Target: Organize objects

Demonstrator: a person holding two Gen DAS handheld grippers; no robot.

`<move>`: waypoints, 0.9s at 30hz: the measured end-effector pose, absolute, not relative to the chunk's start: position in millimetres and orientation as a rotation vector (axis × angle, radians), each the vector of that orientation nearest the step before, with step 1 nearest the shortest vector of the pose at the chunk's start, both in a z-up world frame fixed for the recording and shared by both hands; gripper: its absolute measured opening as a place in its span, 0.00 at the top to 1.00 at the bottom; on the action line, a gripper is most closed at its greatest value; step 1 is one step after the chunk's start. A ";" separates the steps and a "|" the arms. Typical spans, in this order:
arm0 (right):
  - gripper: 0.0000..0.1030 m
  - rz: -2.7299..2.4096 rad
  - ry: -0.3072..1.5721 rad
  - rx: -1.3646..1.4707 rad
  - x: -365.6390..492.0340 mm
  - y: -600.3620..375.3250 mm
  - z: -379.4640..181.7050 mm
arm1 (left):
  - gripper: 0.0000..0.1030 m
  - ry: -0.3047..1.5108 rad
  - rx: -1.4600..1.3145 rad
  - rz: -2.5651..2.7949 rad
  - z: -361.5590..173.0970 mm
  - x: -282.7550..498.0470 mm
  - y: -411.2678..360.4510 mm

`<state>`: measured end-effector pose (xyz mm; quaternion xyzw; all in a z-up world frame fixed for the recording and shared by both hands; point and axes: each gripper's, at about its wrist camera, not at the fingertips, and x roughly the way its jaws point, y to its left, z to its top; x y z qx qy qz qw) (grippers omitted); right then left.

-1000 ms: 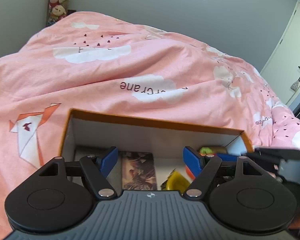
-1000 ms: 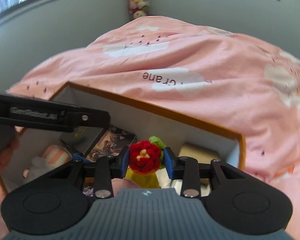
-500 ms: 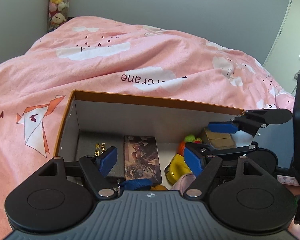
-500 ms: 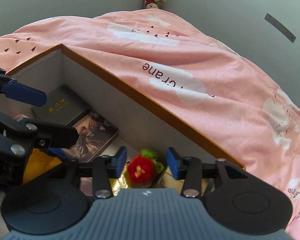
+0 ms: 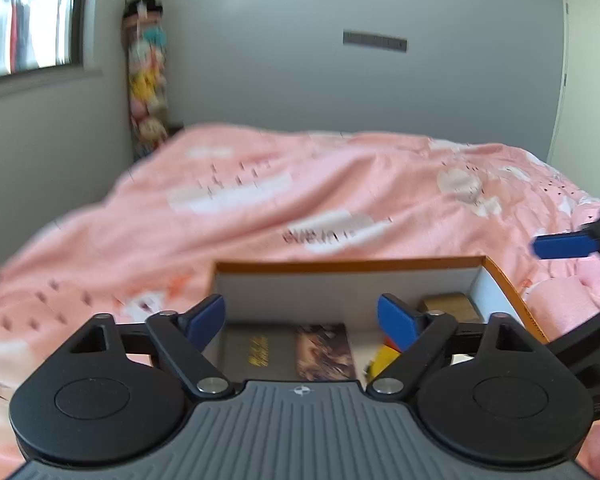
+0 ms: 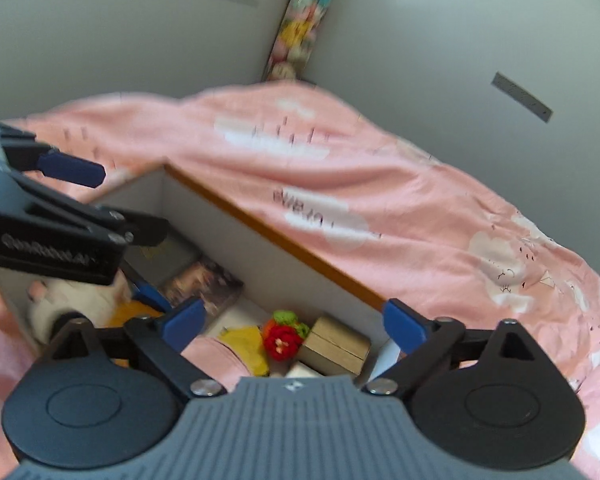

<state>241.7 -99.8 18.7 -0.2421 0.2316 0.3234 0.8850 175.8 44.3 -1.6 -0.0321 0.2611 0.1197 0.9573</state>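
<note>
Two handheld grippers hang above an open cardboard box (image 5: 352, 266) with an orange rim that sits on a bed under a pink quilt (image 5: 260, 200). The left gripper (image 5: 300, 320) has its blue-tipped fingers spread wide with nothing between them, over the box's left half; the right gripper (image 6: 296, 322) is likewise spread and empty, over the right half. Nearest in the right wrist view, below that gripper, lie a red crocheted flower (image 6: 282, 342) with a green leaf, touching a small wooden box (image 6: 336, 344), with a yellow item (image 6: 248, 346) and a pink roll (image 6: 216, 360) just beside it. The left wrist view shows only a red and yellow sliver of these behind its right finger, though it does catch the wooden box in the far right corner. A dark booklet (image 5: 256, 354) with gold lettering and a picture card (image 5: 326, 352) lie flat, side by side on the box floor, seen squarely from the left wrist and at an angle from the right. Only the right wrist view shows a white plush toy (image 6: 80, 300) at the box's left end, partly under the left gripper's body. Beyond the box the quilt rises toward a grey wall; a column of stuffed toys (image 5: 146, 80) hangs in the corner beside a window (image 5: 28, 16), and only the left wrist view shows a white door (image 5: 592, 80) at right. Both views are motion-blurred.
</note>
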 end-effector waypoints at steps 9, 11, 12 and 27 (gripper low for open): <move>0.01 0.638 0.433 -0.127 187.2 -142.5 54.4 | 0.02 0.418 -0.048 0.270 25.1 130.1 34.0; 0.01 0.625 0.430 -0.082 176.8 -148.0 55.0 | 0.02 0.409 -0.040 0.267 27.5 121.4 31.5; 0.01 0.618 0.433 -0.069 172.0 -150.0 55.0 | 0.02 0.403 -0.038 0.265 28.2 117.9 30.5; 0.01 0.449 0.437 0.083 114.2 -170.8 30.8 | 0.02 0.439 -0.007 0.261 6.3 79.5 13.0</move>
